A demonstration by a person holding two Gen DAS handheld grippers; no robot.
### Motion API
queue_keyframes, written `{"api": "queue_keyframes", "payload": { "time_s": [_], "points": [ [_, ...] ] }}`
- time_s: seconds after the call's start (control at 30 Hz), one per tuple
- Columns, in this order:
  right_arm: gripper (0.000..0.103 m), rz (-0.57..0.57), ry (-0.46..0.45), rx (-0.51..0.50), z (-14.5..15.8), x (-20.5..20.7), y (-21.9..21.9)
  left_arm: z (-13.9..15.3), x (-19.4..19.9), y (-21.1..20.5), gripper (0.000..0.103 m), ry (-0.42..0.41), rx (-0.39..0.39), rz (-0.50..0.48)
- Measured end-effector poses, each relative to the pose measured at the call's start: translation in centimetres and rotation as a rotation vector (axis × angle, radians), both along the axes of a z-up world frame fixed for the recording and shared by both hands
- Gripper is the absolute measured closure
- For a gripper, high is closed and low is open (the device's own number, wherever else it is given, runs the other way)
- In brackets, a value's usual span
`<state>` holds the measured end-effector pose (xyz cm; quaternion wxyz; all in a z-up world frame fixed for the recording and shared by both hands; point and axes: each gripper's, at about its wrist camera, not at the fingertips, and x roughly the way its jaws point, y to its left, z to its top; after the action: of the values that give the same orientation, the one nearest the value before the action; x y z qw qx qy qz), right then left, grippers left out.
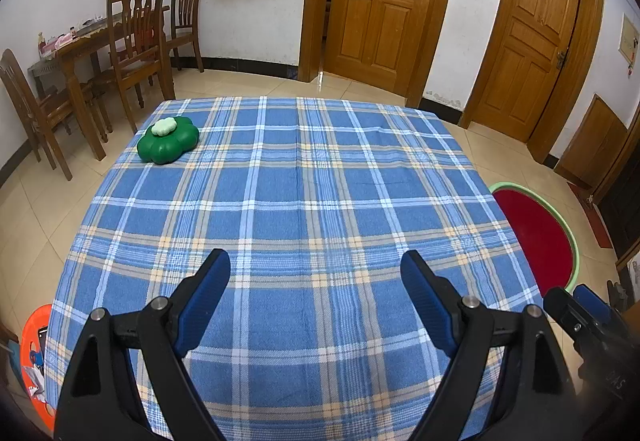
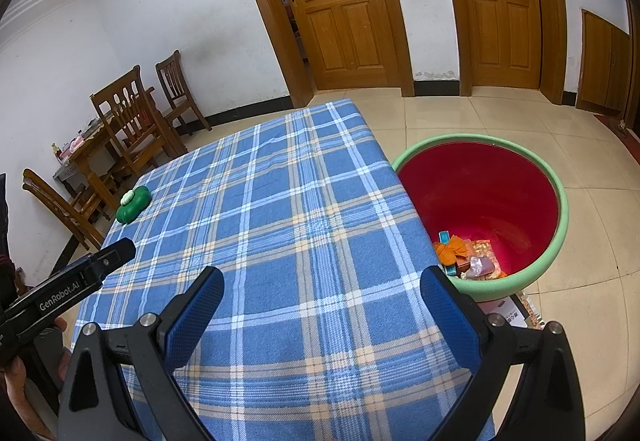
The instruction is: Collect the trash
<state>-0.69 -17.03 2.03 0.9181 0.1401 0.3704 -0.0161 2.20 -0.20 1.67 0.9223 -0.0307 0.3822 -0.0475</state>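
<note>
Left gripper (image 1: pixel 314 269) and right gripper (image 2: pixel 322 287) spread wide, empty, above near edge of blue plaid-clothed table (image 1: pixel 304 177). Green flower-shaped plastic container (image 1: pixel 168 140) at far-left corner. Crumpled wrappers (image 2: pixel 468 253) inside green-rimmed red bin (image 2: pixel 484 197) beside right edge.

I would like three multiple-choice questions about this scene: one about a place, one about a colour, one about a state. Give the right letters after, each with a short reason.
1. Where does the green flower-shaped box lie?
A. in the bin
B. on the floor
C. near the far left corner of the checked tablecloth

2. What colour is the inside of the bin?
A. red
B. blue
C. white

3. How is the right gripper?
A. shut on a wrapper
B. open and empty
C. shut on the cloth

Answers: 1 C, it sits on the cloth near that corner. 2 A, red walls under a green rim. 3 B, its fingers stand apart with only cloth behind.
</note>
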Motion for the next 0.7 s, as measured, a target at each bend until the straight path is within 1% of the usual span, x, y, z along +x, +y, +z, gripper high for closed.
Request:
{"api": "queue_keyframes", "payload": {
  "time_s": [0.7],
  "points": [
    [0.003,0.0,0.001,0.001,0.0,0.0,0.09,-0.2,-0.01,0.01,0.016,0.002,-0.001,0.0]
  ]
}}
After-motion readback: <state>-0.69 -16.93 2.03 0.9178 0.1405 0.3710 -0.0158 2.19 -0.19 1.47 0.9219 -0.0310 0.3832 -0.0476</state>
